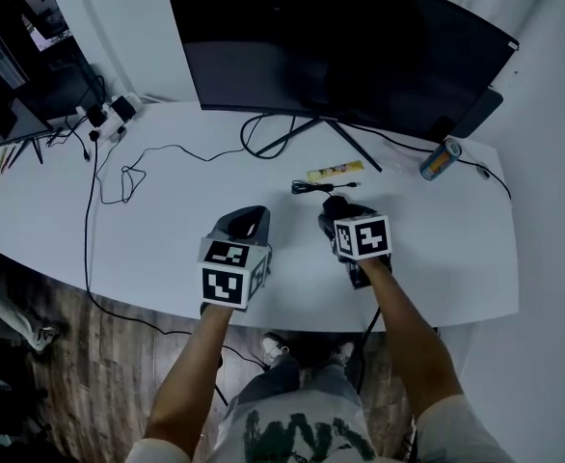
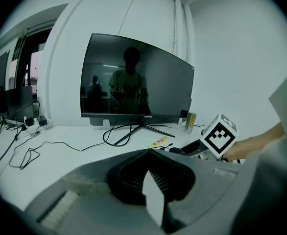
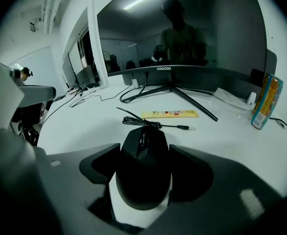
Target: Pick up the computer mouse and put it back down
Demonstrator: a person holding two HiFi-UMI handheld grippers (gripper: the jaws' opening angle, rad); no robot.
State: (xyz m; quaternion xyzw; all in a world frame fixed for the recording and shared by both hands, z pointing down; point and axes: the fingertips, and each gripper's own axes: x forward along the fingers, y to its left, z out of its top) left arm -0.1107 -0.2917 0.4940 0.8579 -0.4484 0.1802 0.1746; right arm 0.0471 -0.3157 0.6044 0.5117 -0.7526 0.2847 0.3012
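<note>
Right tool (image 3: pixel 143 152), angled downward, clamps the mouse (image 3: pixel 142 180).

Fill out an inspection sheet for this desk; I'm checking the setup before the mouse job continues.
Surface: white desk, nothing spilled seen.
Job's things: black computer mouse, between the right jaws.
Clutter: yellow printed strip; blue-and-orange can.
Grippers: right hand-held gripper shut on the mouse; left hand-held gripper shut, empty.
Cables: coiled black cord with plug ahead of the mouse; black cables by white power strip.
Surroundings: black curved monitor; wooden floor.
</note>
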